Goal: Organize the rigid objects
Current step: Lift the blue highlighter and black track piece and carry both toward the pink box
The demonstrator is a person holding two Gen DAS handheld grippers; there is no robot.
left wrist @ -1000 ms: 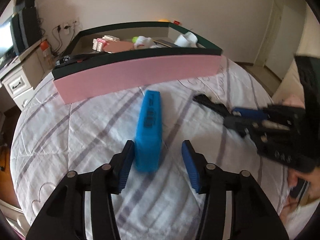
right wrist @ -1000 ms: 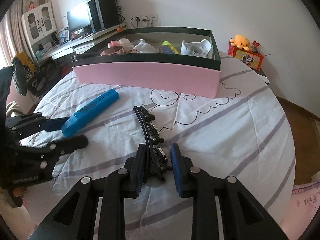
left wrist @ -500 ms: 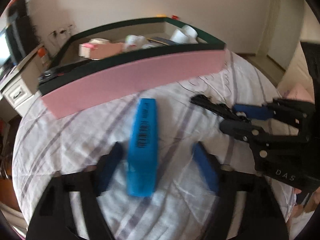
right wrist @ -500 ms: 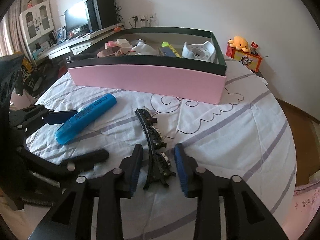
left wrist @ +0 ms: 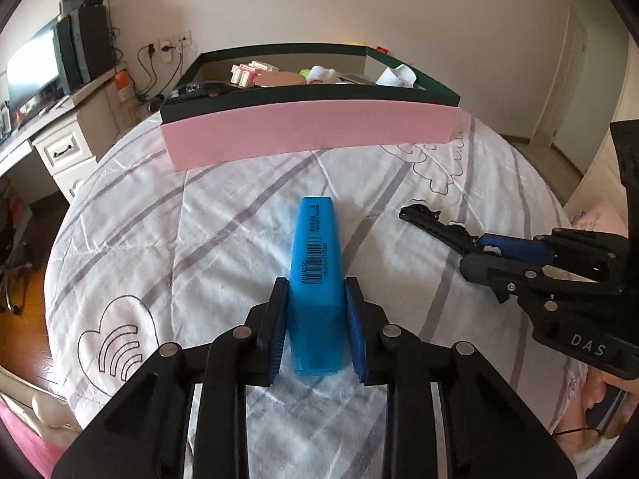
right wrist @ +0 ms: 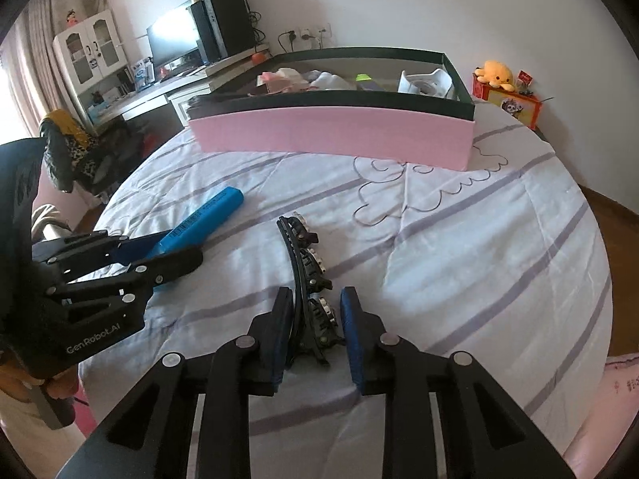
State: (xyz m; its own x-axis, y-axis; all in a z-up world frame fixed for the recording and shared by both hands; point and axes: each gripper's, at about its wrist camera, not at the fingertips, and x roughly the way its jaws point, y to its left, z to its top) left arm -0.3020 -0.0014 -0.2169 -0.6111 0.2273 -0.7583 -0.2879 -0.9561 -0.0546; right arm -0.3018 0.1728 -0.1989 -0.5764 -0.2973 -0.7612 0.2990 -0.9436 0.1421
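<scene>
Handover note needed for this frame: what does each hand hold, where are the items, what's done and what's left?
Left tongs: shut on the blue plastic rectangular case, which lies on the striped bedsheet.
Right tongs: closing around the black curved hair clip, also on the sheet.
Pink-and-green open box beyond already holds several items.
Left: lift both and place them in the box.

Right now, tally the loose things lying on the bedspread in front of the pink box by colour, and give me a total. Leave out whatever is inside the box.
Blue: 1, the flat blue plastic case with a barcode label, between the left tongs.
Black: 1, the curved black toothed hair clip, between the right tongs.
Total: 2
</scene>
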